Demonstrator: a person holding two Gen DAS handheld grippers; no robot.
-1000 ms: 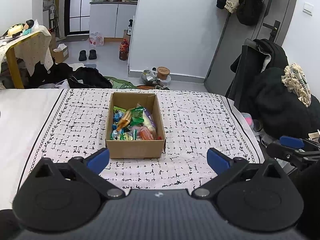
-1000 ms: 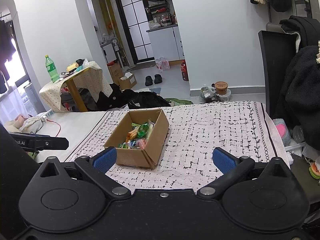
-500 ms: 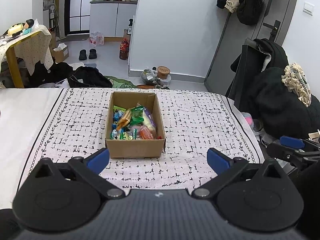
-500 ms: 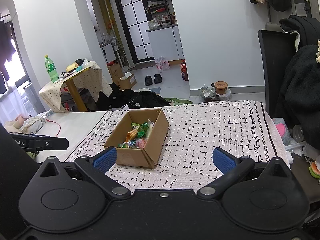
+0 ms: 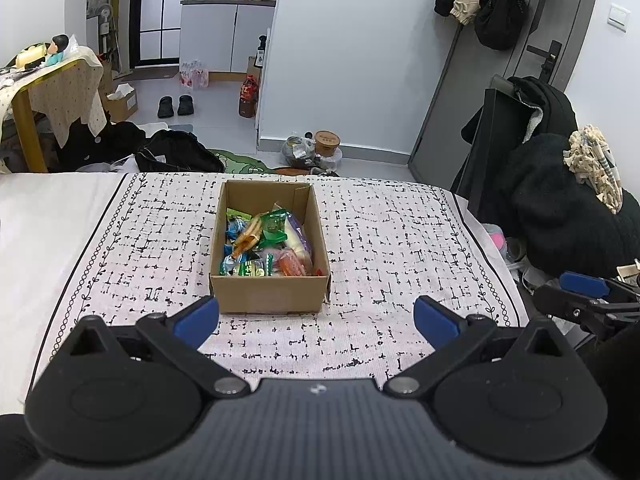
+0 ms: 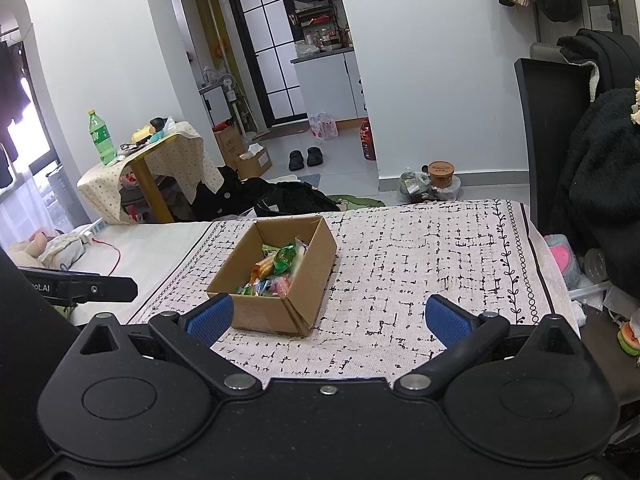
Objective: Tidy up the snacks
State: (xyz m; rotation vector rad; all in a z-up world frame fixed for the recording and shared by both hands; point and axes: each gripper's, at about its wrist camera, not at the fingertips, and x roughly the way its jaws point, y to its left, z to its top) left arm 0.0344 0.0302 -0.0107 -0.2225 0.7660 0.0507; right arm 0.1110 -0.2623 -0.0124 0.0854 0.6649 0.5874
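Note:
An open cardboard box stands on the patterned white cloth. It holds several colourful snack packets. My left gripper is open and empty, held back from the box's near wall. My right gripper is open and empty, to the right of the box and nearer than it; the snack packets show inside. The right gripper's blue fingertips show at the right edge of the left wrist view. Part of the left gripper's body shows at the left of the right wrist view.
A black chair piled with dark clothes stands close to the cloth's right edge. A small draped table with a green bottle stands far left. Bags and clothes lie on the floor beyond the far edge.

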